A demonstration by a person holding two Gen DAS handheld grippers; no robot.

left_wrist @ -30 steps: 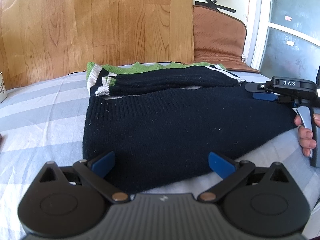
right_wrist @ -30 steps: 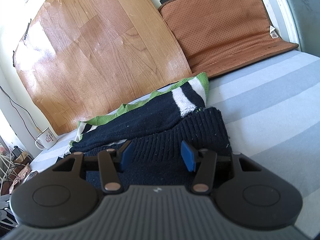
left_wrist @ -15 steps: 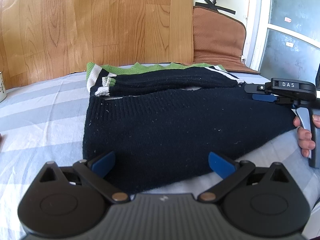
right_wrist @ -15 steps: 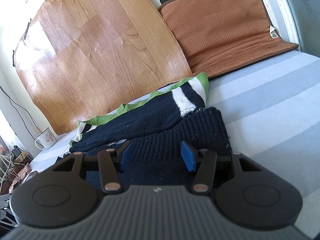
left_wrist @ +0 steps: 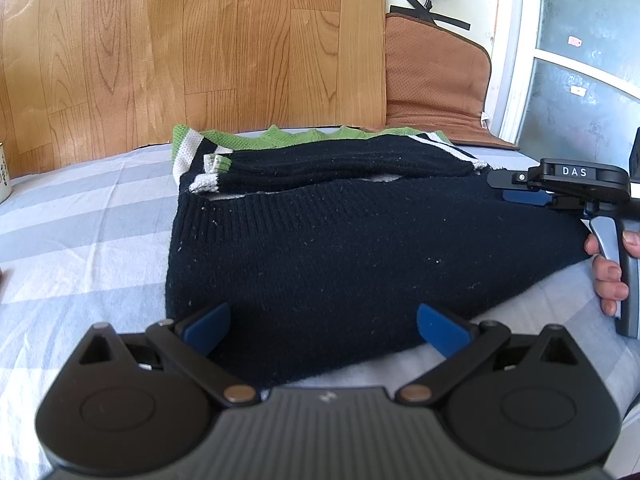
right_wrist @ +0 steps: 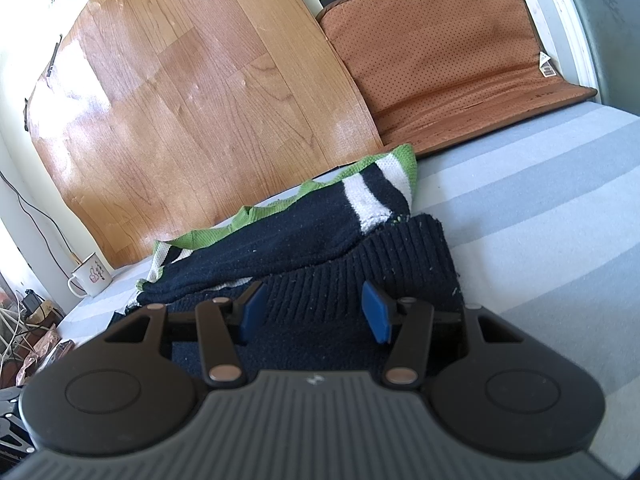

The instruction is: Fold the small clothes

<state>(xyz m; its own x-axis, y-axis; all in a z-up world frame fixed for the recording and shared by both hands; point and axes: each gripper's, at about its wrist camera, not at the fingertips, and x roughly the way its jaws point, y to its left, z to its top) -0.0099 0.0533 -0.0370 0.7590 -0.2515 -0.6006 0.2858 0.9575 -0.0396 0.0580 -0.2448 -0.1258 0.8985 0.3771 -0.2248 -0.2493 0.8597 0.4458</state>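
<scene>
A dark blue sweater (left_wrist: 340,248) lies folded on the striped bed (left_wrist: 80,220), in front of the wooden board (left_wrist: 192,40). The left tool (left_wrist: 323,322) hangs over the sweater's near edge, its blue pads wide apart, holding nothing. The right tool (right_wrist: 314,308) sits over the sweater's ribbed hem, pads apart too, gripping nothing.

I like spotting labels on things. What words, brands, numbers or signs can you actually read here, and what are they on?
"DAS": white letters on the black right gripper, seen from the left wrist.
Mug: a red drawing, perhaps with writing, too small to read.
Tag on the brown mat: print too small to read.
Stickers on the window glass: blurred, unreadable.
A small pale logo on each gripper's body, not letters.
</scene>
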